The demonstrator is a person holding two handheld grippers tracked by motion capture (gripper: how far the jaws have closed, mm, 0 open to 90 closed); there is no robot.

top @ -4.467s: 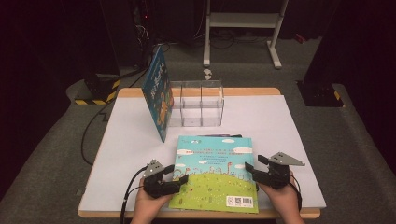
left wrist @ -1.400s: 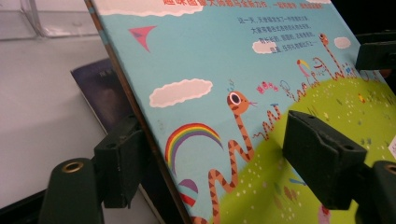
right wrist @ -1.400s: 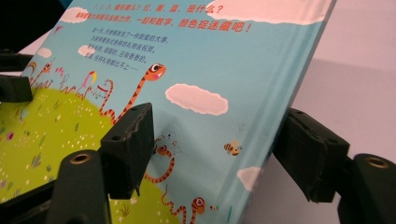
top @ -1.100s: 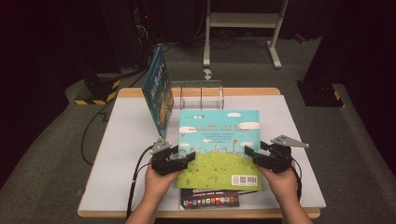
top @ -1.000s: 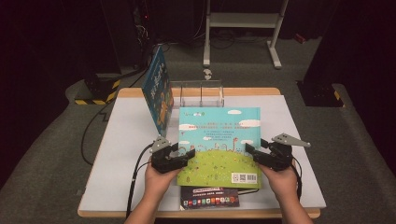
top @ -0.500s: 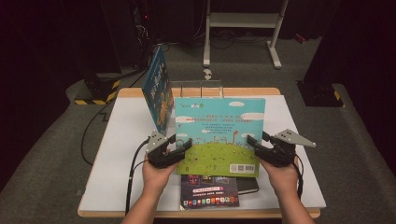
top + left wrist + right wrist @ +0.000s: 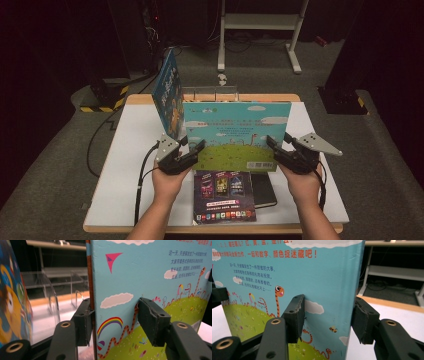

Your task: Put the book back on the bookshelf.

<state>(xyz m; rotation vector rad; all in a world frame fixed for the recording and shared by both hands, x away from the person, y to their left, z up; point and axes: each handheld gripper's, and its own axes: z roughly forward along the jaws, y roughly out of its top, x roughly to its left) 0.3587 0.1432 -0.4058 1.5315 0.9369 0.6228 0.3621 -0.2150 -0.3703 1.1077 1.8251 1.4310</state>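
Standing upright over the near middle of the white table (image 7: 125, 150): a blue-and-green picture book (image 7: 235, 135), back cover toward the near side, clear of the table top. Gripped at its lower left edge by the left gripper (image 7: 196, 152), jaws just closing and now about half apart, pads pressed on both faces at the spine (image 7: 90, 302). Clamped likewise at the lower right edge by the right gripper (image 7: 274, 147), one pad on the cover, one behind. Lying flat beneath, at the near edge: a dark book (image 7: 222, 197) over a black notebook (image 7: 263, 190). Leaning farther back on the left, another blue book (image 7: 169, 97) against a clear rack (image 7: 210, 93).
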